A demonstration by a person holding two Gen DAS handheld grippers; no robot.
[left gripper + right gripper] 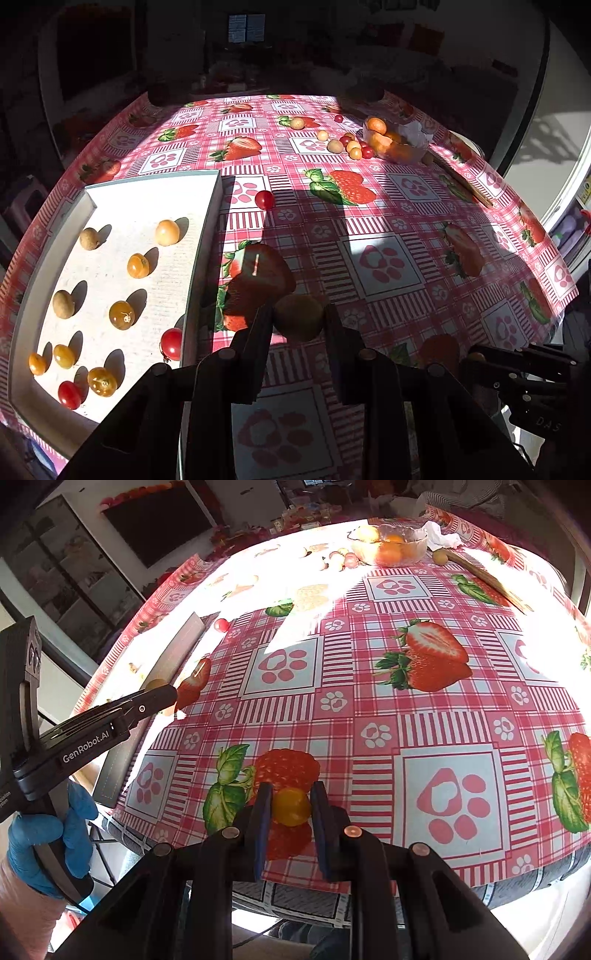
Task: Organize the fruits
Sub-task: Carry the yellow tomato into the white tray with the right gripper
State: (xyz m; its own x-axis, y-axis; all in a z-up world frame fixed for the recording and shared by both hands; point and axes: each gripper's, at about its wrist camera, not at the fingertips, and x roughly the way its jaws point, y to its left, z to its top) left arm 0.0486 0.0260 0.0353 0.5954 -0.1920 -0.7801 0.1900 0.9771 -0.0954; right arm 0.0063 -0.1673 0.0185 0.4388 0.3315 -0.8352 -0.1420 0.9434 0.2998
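On my left lies the white tray point(207, 221) with its rows of small fruits, and just beside its right wall my left gripper point(298, 317) pinches a brownish round fruit point(299, 321) above the strawberry-print tablecloth point(388, 221). My right gripper point(291, 805) is nearly pressed together, its jaws clamping a yellow cherry tomato point(291, 806) over the cloth near the table's front edge. More loose fruits sit by the glass bowl point(397, 142) at the far side.

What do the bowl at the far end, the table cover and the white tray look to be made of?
Bowl: clear glass, or maybe plastic; the orange fruit shows through its wall.
Table cover: probably wipe-clean vinyl or oilcloth; smooth printed strawberries and checks, with sun glare.
White tray: likely cardboard or thin board; matte, straight thin walls, faintly textured floor. I can't be sure.
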